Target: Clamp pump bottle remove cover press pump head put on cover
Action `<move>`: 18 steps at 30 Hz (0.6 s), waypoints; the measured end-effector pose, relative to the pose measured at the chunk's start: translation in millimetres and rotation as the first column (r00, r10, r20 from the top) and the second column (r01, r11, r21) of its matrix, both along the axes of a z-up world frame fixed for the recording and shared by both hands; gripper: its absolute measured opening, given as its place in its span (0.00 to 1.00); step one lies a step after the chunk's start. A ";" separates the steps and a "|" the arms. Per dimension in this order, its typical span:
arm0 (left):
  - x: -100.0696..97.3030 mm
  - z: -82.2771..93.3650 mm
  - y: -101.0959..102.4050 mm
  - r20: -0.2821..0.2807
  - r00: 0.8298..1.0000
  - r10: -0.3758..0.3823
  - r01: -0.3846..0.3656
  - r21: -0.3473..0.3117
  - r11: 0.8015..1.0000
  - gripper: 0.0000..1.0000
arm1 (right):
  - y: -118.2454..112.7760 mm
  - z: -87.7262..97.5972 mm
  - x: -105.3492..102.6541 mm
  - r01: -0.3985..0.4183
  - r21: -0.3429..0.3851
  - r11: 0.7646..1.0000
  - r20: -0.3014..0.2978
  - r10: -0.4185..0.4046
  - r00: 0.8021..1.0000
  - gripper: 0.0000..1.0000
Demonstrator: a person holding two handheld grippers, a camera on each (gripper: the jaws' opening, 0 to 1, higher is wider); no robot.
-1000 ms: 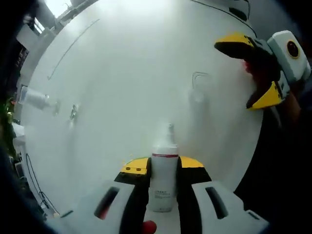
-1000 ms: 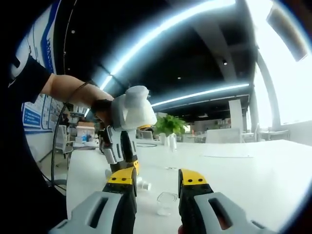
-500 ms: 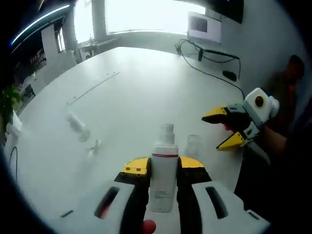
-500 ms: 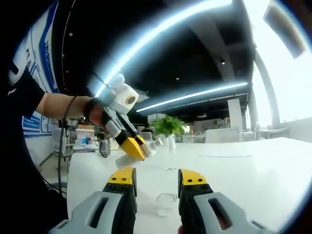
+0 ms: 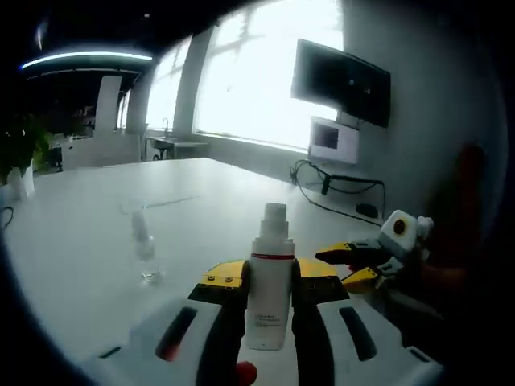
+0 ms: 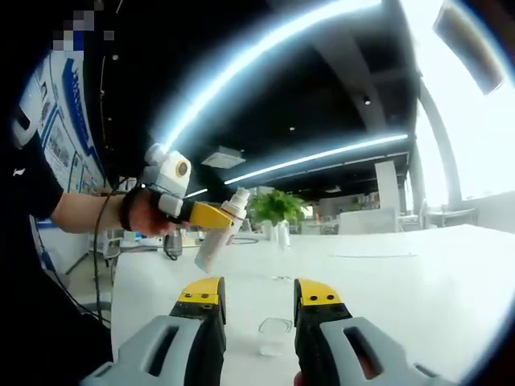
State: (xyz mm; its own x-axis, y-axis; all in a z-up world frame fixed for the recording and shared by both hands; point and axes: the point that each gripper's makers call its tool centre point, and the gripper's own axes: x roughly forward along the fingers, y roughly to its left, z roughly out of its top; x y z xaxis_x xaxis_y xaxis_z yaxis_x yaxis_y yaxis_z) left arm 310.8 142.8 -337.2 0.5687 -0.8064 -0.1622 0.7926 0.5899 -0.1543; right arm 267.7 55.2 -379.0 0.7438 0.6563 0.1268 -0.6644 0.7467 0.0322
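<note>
Left gripper [image 5: 271, 277] clamped on the white pump bottle [image 5: 268, 297] – fingers [image 5: 226, 275] pressed to both its sides, pump head [image 5: 273, 219] bare and pointing away from the camera. In the right gripper view, bottle [image 6: 217, 237] held tilted above the white desk [image 6: 386, 273]. Right gripper [image 6: 259, 295] hovering with fingers apart, gripping nothing – clear cover [image 6: 273, 334] lying on the desk just ahead between them. Off to the bottle's left, a small clear bottle [image 5: 143, 236] standing on the desk
</note>
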 end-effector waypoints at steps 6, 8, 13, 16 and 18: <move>-0.1 11.7 5.8 0.076 0.996 0.053 -0.041 -0.151 0.988 0.12 | 0.9 -0.2 0.0 0.003 -0.003 1.000 0.000 -0.003 1.000 0.29; -2.5 8.2 10.4 0.116 0.990 0.081 -0.059 -0.184 0.981 0.12 | 1.4 -0.3 -0.1 0.003 -0.004 1.000 0.001 -0.003 1.000 0.29; -6.7 -16.7 13.7 0.197 0.974 0.115 -0.083 -0.164 0.983 0.12 | 1.9 -0.8 -0.1 0.002 -0.008 1.000 0.002 -0.002 1.000 0.29; -5.2 -30.7 15.4 0.164 0.979 0.122 -0.093 -0.174 0.980 0.12 | 1.2 -1.1 0.5 0.003 -0.008 1.000 0.001 -0.003 1.000 0.29; -5.2 -34.3 17.4 0.162 0.979 0.127 -0.100 -0.167 0.981 0.12 | 1.0 -1.4 0.7 0.004 -0.010 1.000 0.001 -0.004 1.000 0.29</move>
